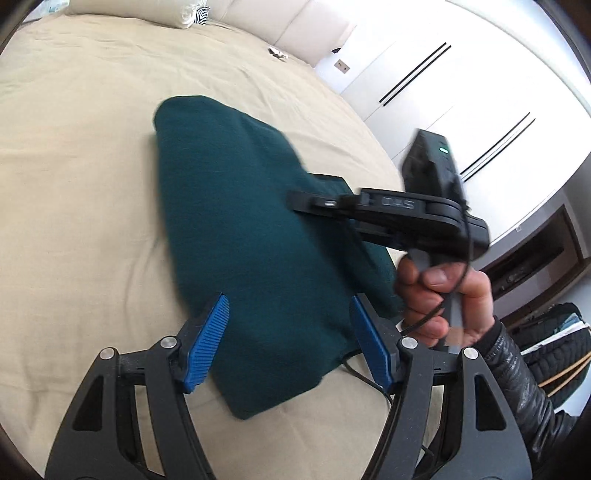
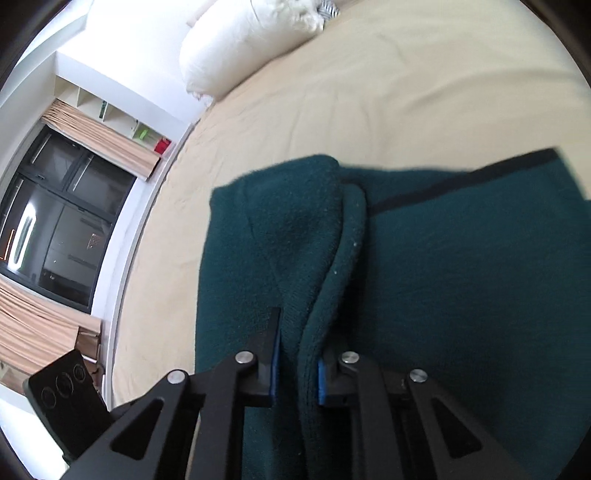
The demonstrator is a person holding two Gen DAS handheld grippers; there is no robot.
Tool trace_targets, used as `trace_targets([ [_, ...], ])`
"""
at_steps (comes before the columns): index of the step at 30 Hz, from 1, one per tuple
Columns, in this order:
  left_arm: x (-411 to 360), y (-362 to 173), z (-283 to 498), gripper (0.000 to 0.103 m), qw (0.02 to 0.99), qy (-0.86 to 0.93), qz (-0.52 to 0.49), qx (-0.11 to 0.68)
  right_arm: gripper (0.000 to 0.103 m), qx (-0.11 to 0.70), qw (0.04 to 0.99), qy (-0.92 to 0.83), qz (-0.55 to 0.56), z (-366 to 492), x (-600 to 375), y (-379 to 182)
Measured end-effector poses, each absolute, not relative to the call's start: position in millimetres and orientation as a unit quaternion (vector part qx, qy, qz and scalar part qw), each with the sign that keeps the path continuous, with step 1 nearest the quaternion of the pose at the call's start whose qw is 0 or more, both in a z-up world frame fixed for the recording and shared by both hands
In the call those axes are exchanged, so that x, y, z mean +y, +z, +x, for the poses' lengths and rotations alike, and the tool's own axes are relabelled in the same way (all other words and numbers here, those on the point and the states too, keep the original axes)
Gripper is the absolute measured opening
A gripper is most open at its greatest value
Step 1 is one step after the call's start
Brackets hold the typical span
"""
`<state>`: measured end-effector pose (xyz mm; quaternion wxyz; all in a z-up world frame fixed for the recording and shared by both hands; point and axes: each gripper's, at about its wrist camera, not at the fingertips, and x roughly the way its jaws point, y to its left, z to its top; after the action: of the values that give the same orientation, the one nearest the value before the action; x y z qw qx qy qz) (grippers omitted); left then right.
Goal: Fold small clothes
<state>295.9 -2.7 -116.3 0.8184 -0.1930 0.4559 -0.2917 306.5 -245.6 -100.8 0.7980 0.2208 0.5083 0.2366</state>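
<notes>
A dark green fleece garment lies folded in a long shape on the beige bedsheet. My left gripper hangs open over its near end, and the blue pads stand apart on either side of the cloth without pressing it. The right gripper reaches in from the right, held by a hand, with its tips at the garment's right edge. In the right wrist view that gripper is shut on a raised fold of the green garment, and cloth fills the narrow gap between its pads.
White pillows lie at the head of the bed, against a cream headboard. White wardrobe doors stand beyond the bed's right side, and a dark window beyond the other. A black cable trails across the sheet near the left gripper.
</notes>
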Motion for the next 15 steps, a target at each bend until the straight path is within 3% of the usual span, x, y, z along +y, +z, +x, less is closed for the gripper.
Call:
trace_targets([
  [7, -25.0, -117.1, 310.8, 0.067, 0.815, -0.303, -0.172, 0.464, 0.015, 0.499, 0.811, 0.177, 0.248, 288.8, -330.7, -101.6],
  [15, -38.0, -102.2, 313.1, 0.067, 0.816, -0.327, -0.141, 0.456, 0.015, 0.497, 0.819, 0.147, 0.245, 279.8, -364.6, -100.5],
])
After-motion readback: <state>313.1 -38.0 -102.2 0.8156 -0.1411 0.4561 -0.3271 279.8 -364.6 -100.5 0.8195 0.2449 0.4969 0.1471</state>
